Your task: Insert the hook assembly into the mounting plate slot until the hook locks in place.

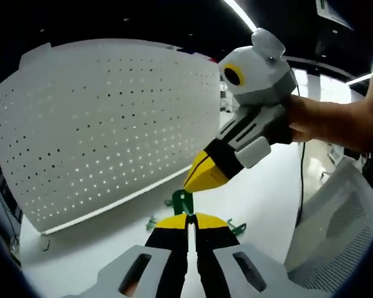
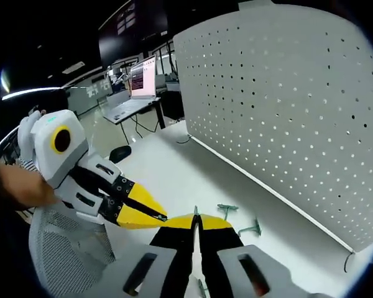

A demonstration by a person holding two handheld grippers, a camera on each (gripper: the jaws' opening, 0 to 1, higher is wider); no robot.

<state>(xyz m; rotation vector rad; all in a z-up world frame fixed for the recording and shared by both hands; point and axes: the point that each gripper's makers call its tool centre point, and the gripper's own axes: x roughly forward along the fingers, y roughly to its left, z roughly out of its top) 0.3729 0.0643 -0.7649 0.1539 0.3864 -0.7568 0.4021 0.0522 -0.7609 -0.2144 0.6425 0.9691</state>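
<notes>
Pickup step: my left tongs pinch the green plastic hook; right tongs, pressed together, meet at twelve o'clock. Next: carry to white perforated mounting plate.

White perforated metal pegboard panel stands upright on white worktop, along its far side. Small green plastic hooks lie on worktop in front of panel's lower edge. White mesh-back chair beside worktop, opposite side from panel. Desk with open laptop behind, past panel's end.
</notes>
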